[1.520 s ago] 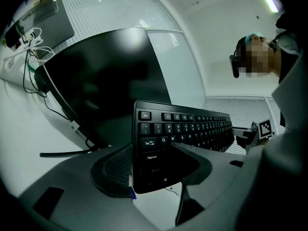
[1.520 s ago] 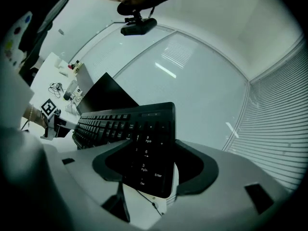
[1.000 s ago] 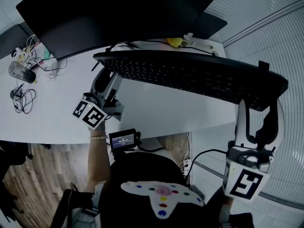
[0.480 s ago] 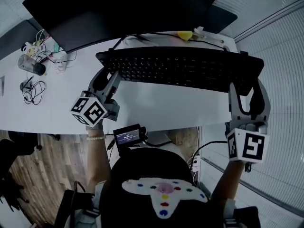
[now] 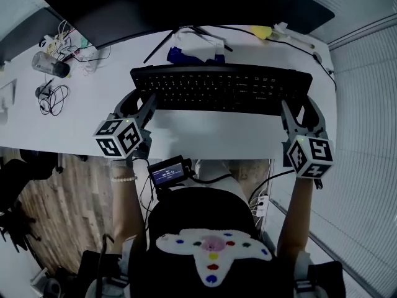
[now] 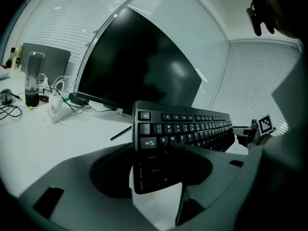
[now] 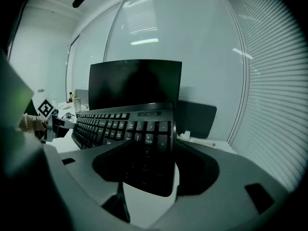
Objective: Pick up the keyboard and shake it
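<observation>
Head view shows the keyboard (image 5: 220, 89), tilted a second ago, now level; left gripper (image 5: 140, 102) and right gripper (image 5: 296, 108) clamp its ends, seemingly mid-shake.

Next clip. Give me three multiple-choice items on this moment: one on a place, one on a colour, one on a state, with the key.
1. Where do the grippers hold the keyboard?
A. both at its middle
B. one at each short end
C. both at its left end

2. What colour is the keyboard?
A. white
B. red
C. black

3. What state is the left gripper in?
A. shut on the keyboard
B. open and empty
C. shut on a cable

Key:
1 B: in the head view the left gripper is at the keyboard's left end and the right gripper at its right end.
2 C: its case and keys are black against the white desk.
3 A: the left gripper view shows its jaws clamped on the end with the Tab key.
</observation>
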`<state>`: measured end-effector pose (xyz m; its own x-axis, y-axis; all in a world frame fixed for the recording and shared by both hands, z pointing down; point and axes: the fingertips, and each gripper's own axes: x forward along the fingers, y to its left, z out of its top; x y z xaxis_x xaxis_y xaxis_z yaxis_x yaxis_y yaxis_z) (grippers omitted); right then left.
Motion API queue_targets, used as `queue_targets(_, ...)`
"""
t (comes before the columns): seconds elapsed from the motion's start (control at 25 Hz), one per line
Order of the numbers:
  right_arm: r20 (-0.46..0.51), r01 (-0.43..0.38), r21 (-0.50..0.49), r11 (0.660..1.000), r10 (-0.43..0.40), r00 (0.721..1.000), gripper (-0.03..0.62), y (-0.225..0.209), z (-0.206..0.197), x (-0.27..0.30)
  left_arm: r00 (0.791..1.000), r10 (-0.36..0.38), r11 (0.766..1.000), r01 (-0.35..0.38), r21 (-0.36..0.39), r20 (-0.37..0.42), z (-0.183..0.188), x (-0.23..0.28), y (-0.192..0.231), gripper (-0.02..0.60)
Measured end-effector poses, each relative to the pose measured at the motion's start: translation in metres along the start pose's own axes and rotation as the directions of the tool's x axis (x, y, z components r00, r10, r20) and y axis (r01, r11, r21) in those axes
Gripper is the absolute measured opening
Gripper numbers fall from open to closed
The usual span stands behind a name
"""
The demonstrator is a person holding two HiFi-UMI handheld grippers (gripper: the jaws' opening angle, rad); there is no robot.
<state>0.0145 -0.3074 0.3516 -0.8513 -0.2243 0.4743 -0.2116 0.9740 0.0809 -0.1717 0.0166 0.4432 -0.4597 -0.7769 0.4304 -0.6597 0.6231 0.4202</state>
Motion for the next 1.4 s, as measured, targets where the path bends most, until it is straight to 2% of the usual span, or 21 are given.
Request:
queue_targets(0.16,-0.075,-0.057,0.088,0.995,0.063,0.995,0.278,-0.001,-0.050,0.028,0.992,0.072,0.997,-0.071,0.014,-0.101,-0.027,0.005,0.010,0.245)
queue_targets(0.32,-0.153,-0.090,0.156,0.984,0.115,0.982,0.278,0.000,-0.088,0.049,0.974,0.119,0.993,-0.118,0.016,-0.194,-0.051,0.009,0.018,0.245)
queue_targets(0.68,-0.291,-0.119,0.252,0.960,0.192,0.937,0.278,0.007,-0.141,0.078,0.929,0.165,0.986,-0.169,0.017,-0.331,-0.081,0.019,0.033,0.245)
queue_targets(1.04,-0.350,-0.112,0.344,0.932,0.238,0.906,0.278,0.007,-0.175,0.093,0.901,0.197,0.980,-0.193,0.049,-0.387,-0.087,0.031,0.038,0.247)
queue_targets(1.28,-0.364,-0.100,0.370,0.924,0.244,0.899,0.278,0.008,-0.181,0.099,0.896,0.221,0.974,-0.224,0.037,-0.386,-0.093,0.034,0.043,0.250)
queue_targets(1.4,-0.362,-0.088,0.368,0.926,0.230,0.903,0.278,0.008,-0.182,0.098,0.901,0.228,0.972,-0.231,0.037,-0.369,-0.094,0.033,0.044,0.250)
